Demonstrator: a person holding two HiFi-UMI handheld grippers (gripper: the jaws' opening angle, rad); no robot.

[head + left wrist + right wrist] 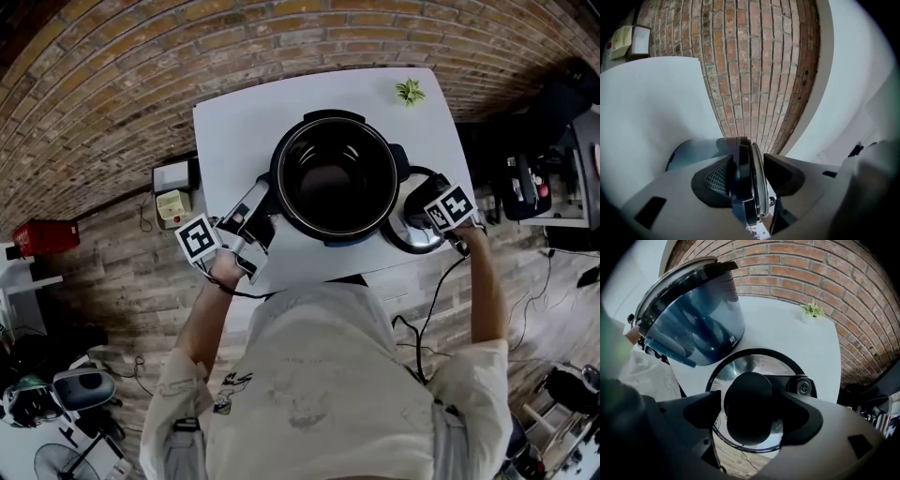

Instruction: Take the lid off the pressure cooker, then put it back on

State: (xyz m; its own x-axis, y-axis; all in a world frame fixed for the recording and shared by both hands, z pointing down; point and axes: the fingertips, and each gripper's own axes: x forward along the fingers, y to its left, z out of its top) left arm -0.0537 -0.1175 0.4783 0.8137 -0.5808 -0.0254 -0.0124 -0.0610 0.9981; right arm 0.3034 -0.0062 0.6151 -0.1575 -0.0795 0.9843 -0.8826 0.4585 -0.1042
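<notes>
- Gripping the knob of the lid with my right gripper: jaws closed on it from both sides, pointing down.
- Lid is just right of the open pressure cooker, low at the table edge; resting or not, can't tell.
- Lid looks stiff and fairly heavy, rim likely slippery; the knob is the one good hold, keep it level.
- My left gripper clamps the cooker's rim, jaws partway closed, probably steadying the pot.
</notes>
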